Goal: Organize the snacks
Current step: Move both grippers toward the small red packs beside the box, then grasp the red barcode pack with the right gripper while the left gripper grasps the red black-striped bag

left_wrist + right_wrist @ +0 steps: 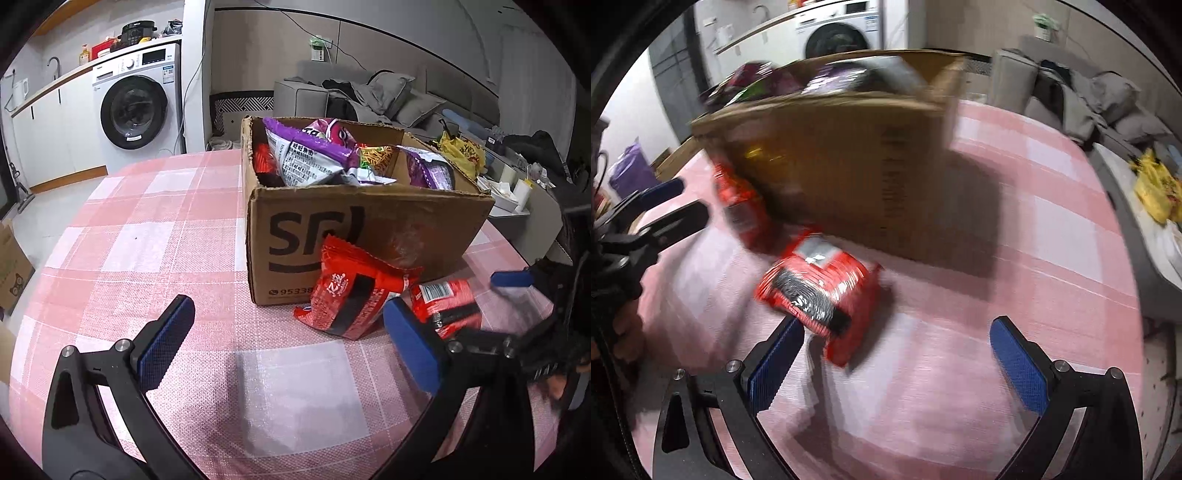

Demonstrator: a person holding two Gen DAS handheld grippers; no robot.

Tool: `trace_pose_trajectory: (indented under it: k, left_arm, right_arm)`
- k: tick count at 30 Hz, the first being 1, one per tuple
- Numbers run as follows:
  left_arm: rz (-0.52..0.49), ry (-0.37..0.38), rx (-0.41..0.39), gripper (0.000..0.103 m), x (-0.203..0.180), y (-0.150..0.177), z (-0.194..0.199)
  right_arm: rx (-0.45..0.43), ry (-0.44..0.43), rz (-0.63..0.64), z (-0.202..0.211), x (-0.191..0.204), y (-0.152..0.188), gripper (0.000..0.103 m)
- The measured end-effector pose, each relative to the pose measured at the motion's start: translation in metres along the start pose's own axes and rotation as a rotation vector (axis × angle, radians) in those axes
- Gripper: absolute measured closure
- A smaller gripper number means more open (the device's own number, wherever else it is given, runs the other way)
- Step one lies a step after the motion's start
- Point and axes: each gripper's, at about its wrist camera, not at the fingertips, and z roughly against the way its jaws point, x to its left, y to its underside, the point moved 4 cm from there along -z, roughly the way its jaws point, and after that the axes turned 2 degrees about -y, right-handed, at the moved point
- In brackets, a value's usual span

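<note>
Jaws spread on both grippers, left gripper (291,341) and right gripper (899,363), near red snack packets (354,295) beside the cardboard box (369,221) on the worktop (147,229).

Two red snack packets (354,291) (448,304), one cardboard box (369,229).

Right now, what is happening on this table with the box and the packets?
A person holds two grippers, both open and empty. The cardboard box on the pink checked tablecloth already holds purple snack bags. Two red snack packets are outside it: one leans on the box front, the other lies flat just ahead of the right gripper. The left gripper hovers nearby.
</note>
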Motion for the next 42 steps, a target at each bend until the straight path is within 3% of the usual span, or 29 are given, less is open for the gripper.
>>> trace_pose_trajectory:
  k: [6,13,22,24,31,35,42]
  left_arm:
    - [-0.004,0.003,0.003,0.001,-0.002,-0.002,-0.002]
    - [-0.009,0.013,0.010,0.001,-0.003,-0.001,-0.005]
    - [-0.008,0.013,0.010,0.001,-0.005,-0.001,-0.005]
    - [-0.008,0.015,0.010,0.001,-0.006,-0.001,-0.005]
    - [-0.007,0.013,0.012,0.001,-0.005,-0.001,-0.004]
    - [-0.004,0.019,0.017,0.001,-0.002,-0.001,-0.005]
    - [0.008,0.035,0.043,0.001,0.005,0.001,-0.012]
  right_arm:
    - [-0.010,-0.002,-0.109,-0.001,-0.027,-0.004,0.000]
    - [-0.034,-0.085,-0.068,-0.005,0.001,-0.010,0.000]
    - [-0.048,-0.040,-0.063,-0.024,0.022,-0.016,0.003]
    - [-0.058,-0.051,-0.071,-0.022,0.022,-0.016,0.008]
    - [-0.083,-0.159,-0.107,-0.010,0.014,-0.016,0.048]
    - [-0.091,-0.202,-0.120,-0.008,0.010,-0.016,0.053]
    - [-0.116,-0.250,-0.101,0.003,0.010,-0.018,0.054]
